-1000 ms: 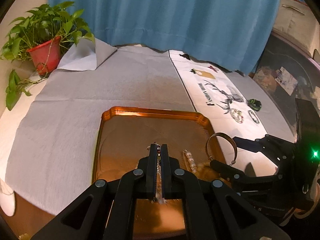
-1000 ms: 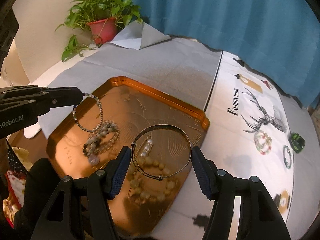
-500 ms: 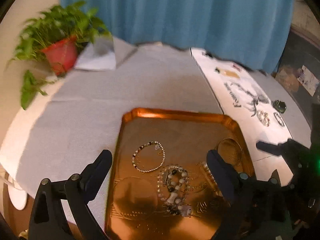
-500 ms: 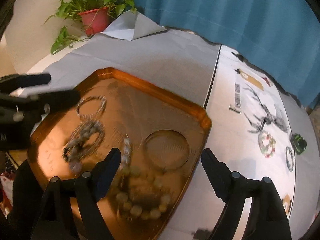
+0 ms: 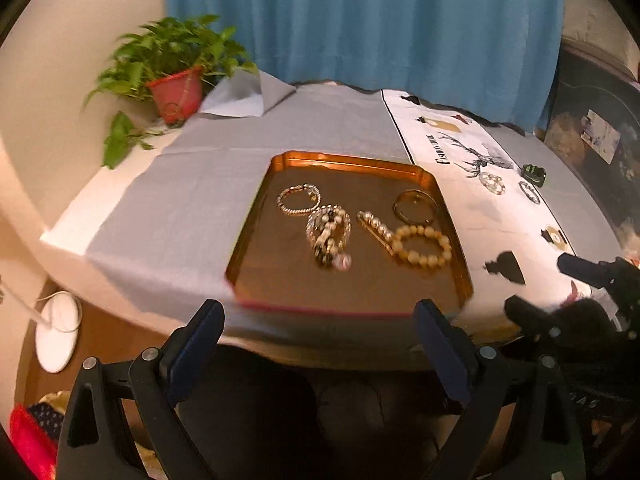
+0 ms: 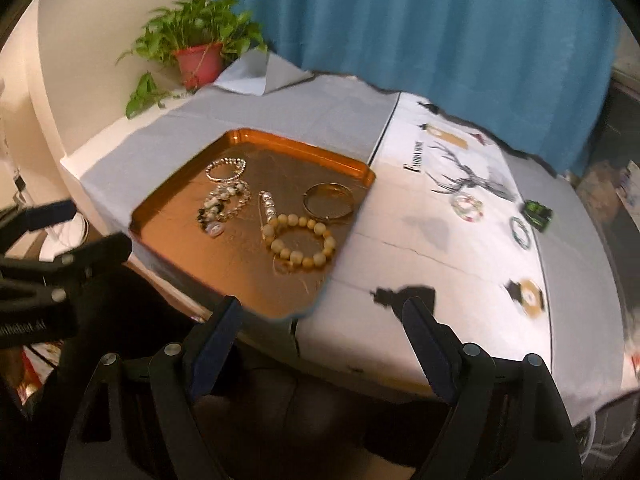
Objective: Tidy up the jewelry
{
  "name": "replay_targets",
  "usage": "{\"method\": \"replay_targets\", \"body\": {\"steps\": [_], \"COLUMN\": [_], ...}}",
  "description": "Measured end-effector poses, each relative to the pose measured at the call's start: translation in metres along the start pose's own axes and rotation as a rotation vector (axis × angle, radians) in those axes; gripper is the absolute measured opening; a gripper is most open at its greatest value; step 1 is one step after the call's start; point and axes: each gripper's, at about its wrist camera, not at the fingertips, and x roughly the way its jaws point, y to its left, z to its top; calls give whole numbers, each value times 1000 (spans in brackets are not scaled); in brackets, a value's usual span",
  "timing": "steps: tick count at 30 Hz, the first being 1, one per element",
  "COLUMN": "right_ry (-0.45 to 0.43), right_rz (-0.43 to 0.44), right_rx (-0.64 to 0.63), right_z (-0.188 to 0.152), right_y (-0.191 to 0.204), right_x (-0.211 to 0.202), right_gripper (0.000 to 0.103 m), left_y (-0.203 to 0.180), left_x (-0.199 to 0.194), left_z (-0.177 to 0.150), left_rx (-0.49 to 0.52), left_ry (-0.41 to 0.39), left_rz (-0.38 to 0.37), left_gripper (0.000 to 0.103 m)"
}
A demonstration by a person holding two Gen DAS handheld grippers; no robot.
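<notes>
We are holding the left hand-held gripper (image 5: 318,340) off the near edge of the tabletop (image 5: 192,200), its jaws standing wide apart with nothing between them. We are holding the right hand-held gripper (image 6: 322,332) the same way, jaws spread and empty, in front of the near corner of the copper tray (image 6: 192,240). The tray is sitting on the grey cloth (image 6: 320,116), and all the jewelry in it is lying loose. A silver chain bracelet (image 6: 225,169) is resting at the far left, with a tangled bead bracelet (image 6: 223,204) just near of it. A pearl pin (image 6: 267,204) is lying in the middle, touching the cream bead bracelet (image 6: 299,245). A gold bangle (image 6: 329,200) is sitting at the far right. Further right, on the printed cloth (image 6: 420,232), two small bracelets (image 6: 467,207) and a green ornament (image 6: 538,215) are waiting, well apart from the tray.
</notes>
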Motion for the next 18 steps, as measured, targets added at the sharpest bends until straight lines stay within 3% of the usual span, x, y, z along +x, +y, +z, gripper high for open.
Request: {"method": "replay_targets", "body": {"steps": [7,18], "right_ry": [-37,-80], "right_rz": [16,21], "right_rx": [-14,-7], "right_z": [-33,-48], "right_y": [6,4], "right_x": [-47,-76], "right_gripper": [83,83], "left_y": [-8,-33], "left_x": [-39,-73], "left_z": [-25,-35], "left_rx": [-15,55], "left_ry": [-22,-84], "left_rz": [0,14], "left_gripper": [94,94]}}
